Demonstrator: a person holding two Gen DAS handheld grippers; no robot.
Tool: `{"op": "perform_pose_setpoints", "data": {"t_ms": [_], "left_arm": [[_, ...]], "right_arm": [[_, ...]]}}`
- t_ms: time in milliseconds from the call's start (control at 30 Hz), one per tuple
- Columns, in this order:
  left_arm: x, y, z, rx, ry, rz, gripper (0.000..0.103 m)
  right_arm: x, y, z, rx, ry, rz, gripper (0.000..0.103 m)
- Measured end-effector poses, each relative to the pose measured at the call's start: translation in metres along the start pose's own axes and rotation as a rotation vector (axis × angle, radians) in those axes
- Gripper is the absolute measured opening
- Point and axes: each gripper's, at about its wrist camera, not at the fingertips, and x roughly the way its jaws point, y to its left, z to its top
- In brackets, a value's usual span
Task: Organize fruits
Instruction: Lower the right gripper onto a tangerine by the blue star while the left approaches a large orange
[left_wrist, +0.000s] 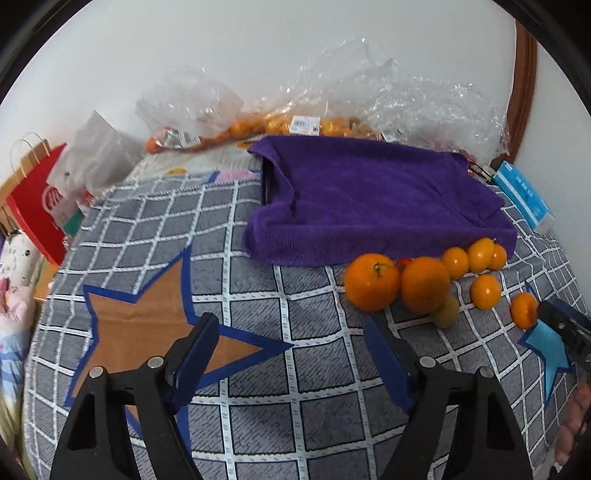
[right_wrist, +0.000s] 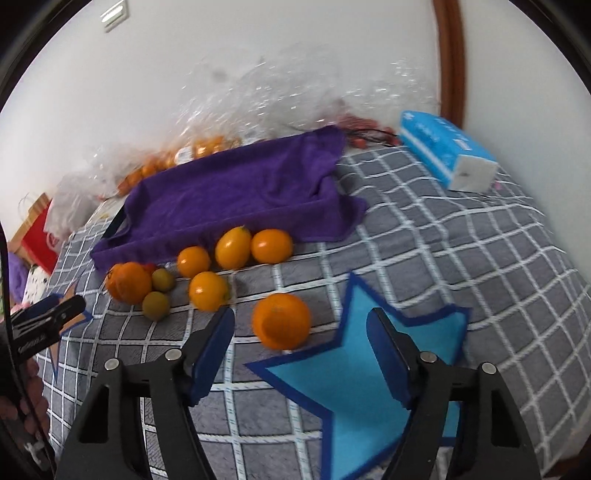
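In the left wrist view my left gripper (left_wrist: 290, 325) stands open over the checked cloth, beside an orange star patch (left_wrist: 147, 332), with nothing between its fingers. Ahead to the right lie two big oranges (left_wrist: 372, 281), several small yellow-orange fruits (left_wrist: 480, 254) and a pale green one (left_wrist: 447, 314), in front of a purple towel (left_wrist: 369, 199). In the right wrist view my right gripper (right_wrist: 299, 317) is open, and a lone orange (right_wrist: 281, 321) sits just ahead between its fingertips, untouched, at the edge of a blue star patch (right_wrist: 369, 369). The fruit cluster (right_wrist: 207, 273) lies further left.
Crumpled clear plastic bags (left_wrist: 406, 99) with more small oranges lie along the back wall. A blue tissue pack (right_wrist: 447, 151) sits at the back right. A red paper bag (left_wrist: 37, 210) stands off the left edge. The purple towel drapes over a dark tray edge (left_wrist: 266, 184).
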Motion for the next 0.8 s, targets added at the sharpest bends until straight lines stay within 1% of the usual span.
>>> {"op": "perform_pose_setpoints", "data": {"t_ms": [67,100,200,300,367,467,600,700,733,767,800], "left_arm": [[0.005,0.001,-0.001,0.006,0.009,-0.024,0.078],[0.008,0.000,-0.002,0.018,0.024,-0.038,0.078],[0.017,-0.002,-0.005,0.041,0.048,-0.039,0.078],[0.023,-0.004,-0.010,0.059,0.063,-0.037,0.078],[0.027,-0.003,-0.013,0.044,0.064,-0.044,0.078],[0.027,-0.001,-0.017,0.014,0.035,-0.043,0.078],[0.027,0.001,-0.017,0.003,0.035,-0.054,0.078],[0.026,0.001,-0.018,0.007,0.033,-0.074,0.078],[0.026,0.000,-0.018,0.019,0.034,-0.076,0.076],[0.026,-0.003,-0.018,0.037,0.035,-0.071,0.069],[0.025,-0.006,-0.018,0.055,0.031,-0.069,0.065]], "right_arm": [[0.012,0.003,-0.003,-0.014,0.025,-0.001,0.055],[0.017,0.003,-0.003,-0.014,0.035,0.000,0.054],[0.030,0.002,-0.007,-0.006,0.057,0.004,0.053],[0.032,0.003,-0.008,-0.020,0.046,-0.002,0.053],[0.033,0.004,-0.008,-0.035,0.049,0.002,0.053],[0.033,0.005,-0.008,-0.058,0.051,0.002,0.053],[0.033,0.003,-0.007,-0.050,0.050,0.015,0.053],[0.033,0.001,-0.007,-0.041,0.041,0.021,0.042],[0.033,0.002,-0.007,-0.042,0.042,0.024,0.041],[0.033,0.002,-0.007,-0.047,0.044,0.024,0.040],[0.032,0.002,-0.007,-0.048,0.043,0.026,0.040]]}}
